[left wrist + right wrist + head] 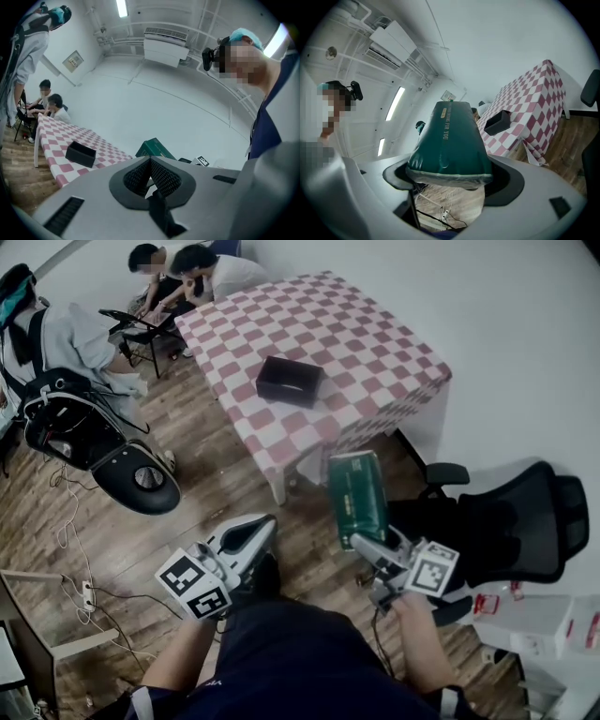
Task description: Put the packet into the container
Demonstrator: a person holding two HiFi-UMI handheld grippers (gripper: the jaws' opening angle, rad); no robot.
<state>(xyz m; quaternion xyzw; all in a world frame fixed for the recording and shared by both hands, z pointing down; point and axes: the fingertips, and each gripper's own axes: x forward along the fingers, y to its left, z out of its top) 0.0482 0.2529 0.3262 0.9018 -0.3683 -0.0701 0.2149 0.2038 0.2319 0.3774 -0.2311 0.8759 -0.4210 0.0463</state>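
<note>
Since the packet [358, 495] is pinched only near its sealed end by the right gripper [367, 542], with its bulk standing free above, it could be swung loose or dropped if carried briskly. The left gripper [255, 531] is held closed, with nothing between its jaws. The container [290, 380] lies on the table [375, 343], well apart from the packet. A chair [525, 521] near the right gripper could be caught on the way.

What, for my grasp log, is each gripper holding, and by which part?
The right gripper holds the green packet by its sealed end seam, the rest sticking out ahead. The left gripper holds nothing; its fingers are together.
</note>
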